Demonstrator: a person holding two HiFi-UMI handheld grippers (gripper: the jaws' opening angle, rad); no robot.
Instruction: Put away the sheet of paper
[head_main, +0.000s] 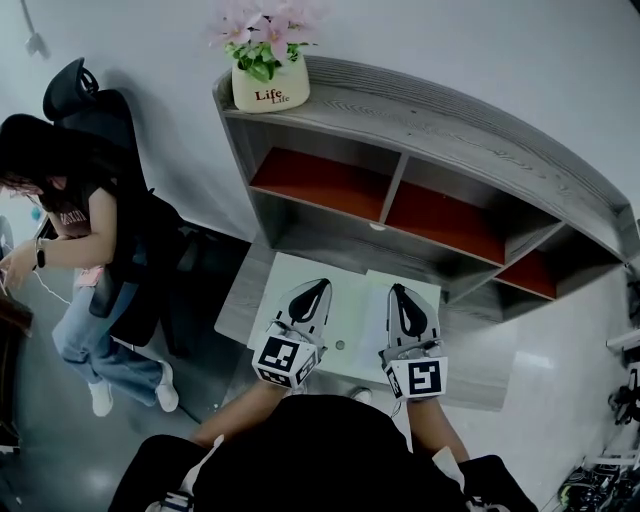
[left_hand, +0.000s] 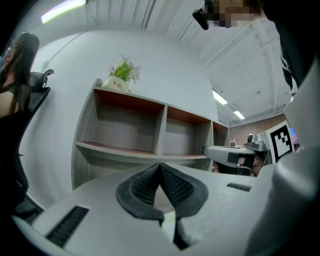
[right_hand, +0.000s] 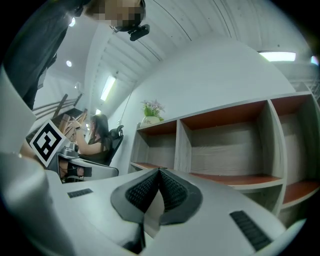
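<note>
Before the shelf (head_main: 450, 140), left gripper (head_main: 322, 287) and right gripper (head_main: 398, 291) clamped the paper (head_main: 345, 290), seemingly by its near edge; level, matched lifting would avoid tearing.

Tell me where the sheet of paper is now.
Head view, centre: the sheet of paper is clamped by the left gripper and the right gripper, one on each side, just before the shelf unit.

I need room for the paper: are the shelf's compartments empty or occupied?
Empty, as far as visible: the shelf shows only bare boards in its compartments; a flower pot stands on top.
</note>
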